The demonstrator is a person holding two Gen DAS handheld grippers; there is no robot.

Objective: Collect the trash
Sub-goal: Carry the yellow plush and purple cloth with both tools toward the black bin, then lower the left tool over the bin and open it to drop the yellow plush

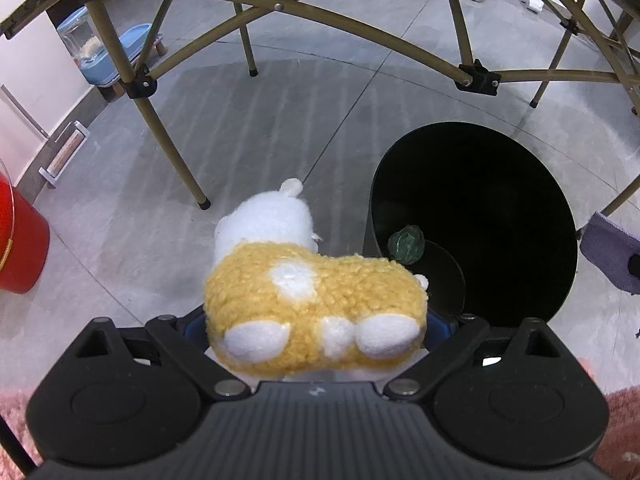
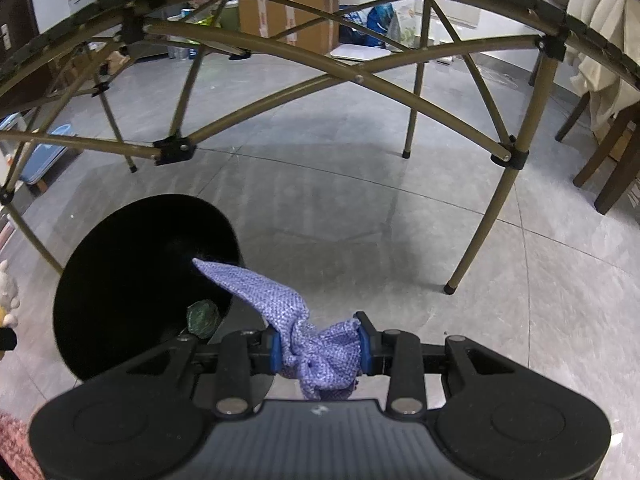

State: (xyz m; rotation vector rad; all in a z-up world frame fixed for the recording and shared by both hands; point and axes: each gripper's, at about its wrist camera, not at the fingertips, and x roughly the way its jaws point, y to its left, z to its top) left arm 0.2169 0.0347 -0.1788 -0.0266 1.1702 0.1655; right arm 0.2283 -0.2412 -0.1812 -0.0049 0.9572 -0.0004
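My left gripper (image 1: 316,328) is shut on a yellow and white plush toy (image 1: 312,304), which hangs over the floor just left of a black trash bin (image 1: 480,216). A crumpled green wad (image 1: 406,246) lies inside the bin. In the right wrist view my right gripper (image 2: 320,350) is shut on a purple woven cloth (image 2: 316,344); one corner of the cloth reaches over the right side of the black trash bin (image 2: 120,280). The green wad (image 2: 203,317) shows inside it there too. The cloth's edge (image 1: 612,256) also appears at the right of the left wrist view.
A folding table's tan metal legs and cross braces (image 1: 172,136) stand on the grey tiled floor (image 1: 280,120) behind the bin. A red bucket (image 1: 20,240) sits at far left, a blue pet feeder (image 1: 92,52) beyond. Wooden chair legs (image 2: 608,160) stand at right.
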